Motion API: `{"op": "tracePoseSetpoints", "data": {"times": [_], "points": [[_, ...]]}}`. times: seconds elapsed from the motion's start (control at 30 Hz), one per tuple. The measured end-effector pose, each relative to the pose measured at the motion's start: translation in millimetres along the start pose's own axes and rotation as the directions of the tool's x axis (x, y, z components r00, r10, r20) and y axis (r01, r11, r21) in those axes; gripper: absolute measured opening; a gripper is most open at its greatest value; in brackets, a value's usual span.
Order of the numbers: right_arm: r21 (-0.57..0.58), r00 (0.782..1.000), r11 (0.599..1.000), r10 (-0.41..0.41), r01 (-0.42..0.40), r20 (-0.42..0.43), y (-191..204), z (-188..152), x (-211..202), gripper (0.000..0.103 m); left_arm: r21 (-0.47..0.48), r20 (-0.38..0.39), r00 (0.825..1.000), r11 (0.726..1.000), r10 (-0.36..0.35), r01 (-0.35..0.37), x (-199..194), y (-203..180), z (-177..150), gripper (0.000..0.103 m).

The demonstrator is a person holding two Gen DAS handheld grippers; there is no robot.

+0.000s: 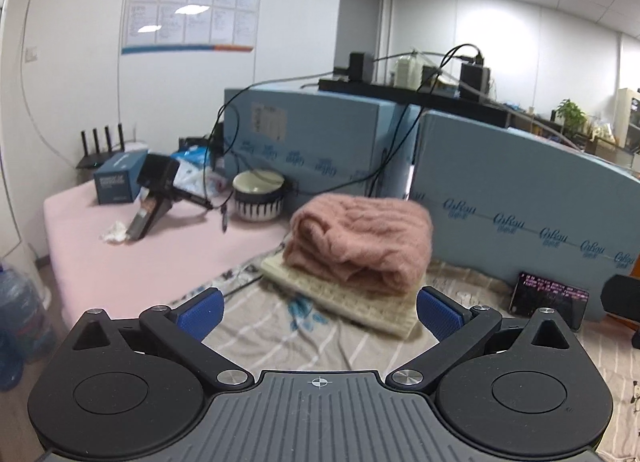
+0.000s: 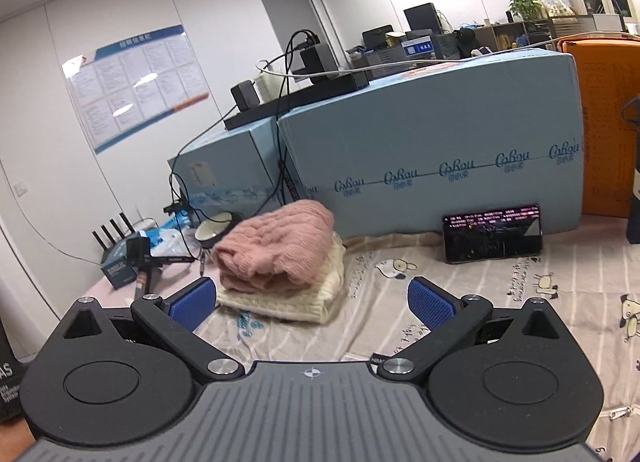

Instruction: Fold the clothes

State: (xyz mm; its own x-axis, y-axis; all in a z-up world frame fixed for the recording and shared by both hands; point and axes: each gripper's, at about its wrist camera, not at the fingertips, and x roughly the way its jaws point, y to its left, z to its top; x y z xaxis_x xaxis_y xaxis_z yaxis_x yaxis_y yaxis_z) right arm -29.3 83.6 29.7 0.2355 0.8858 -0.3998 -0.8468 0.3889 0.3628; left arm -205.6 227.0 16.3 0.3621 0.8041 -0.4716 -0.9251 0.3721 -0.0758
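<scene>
A folded pink fuzzy sweater (image 1: 360, 242) lies on top of a folded cream knit garment (image 1: 352, 302) on the striped printed sheet (image 1: 280, 338). The stack also shows in the right wrist view, pink sweater (image 2: 276, 250) over cream knit (image 2: 296, 298). My left gripper (image 1: 318, 310) is open and empty, just in front of the stack. My right gripper (image 2: 312, 302) is open and empty, in front and to the right of the stack, apart from it.
Light blue boxes (image 1: 500, 189) stand behind the stack. A phone (image 2: 492, 234) leans on them. A striped bowl (image 1: 258, 197), a dark blue carton (image 1: 118, 177), a black device (image 1: 154, 197) and cables lie on the pink surface (image 1: 140, 262) at left. An orange box (image 2: 608, 121) stands at right.
</scene>
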Motion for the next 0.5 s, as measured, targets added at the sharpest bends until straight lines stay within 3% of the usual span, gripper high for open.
{"op": "tracePoseSetpoints", "data": {"times": [0.5], "points": [[-0.072, 0.998, 0.997, 0.030, -0.034, -0.056, 17.6, -19.8, 16.6, 0.103, -0.003, -0.058, 0.997, 0.999, 0.050, -0.050, 9.2, 15.3, -15.0, 0.103]]}}
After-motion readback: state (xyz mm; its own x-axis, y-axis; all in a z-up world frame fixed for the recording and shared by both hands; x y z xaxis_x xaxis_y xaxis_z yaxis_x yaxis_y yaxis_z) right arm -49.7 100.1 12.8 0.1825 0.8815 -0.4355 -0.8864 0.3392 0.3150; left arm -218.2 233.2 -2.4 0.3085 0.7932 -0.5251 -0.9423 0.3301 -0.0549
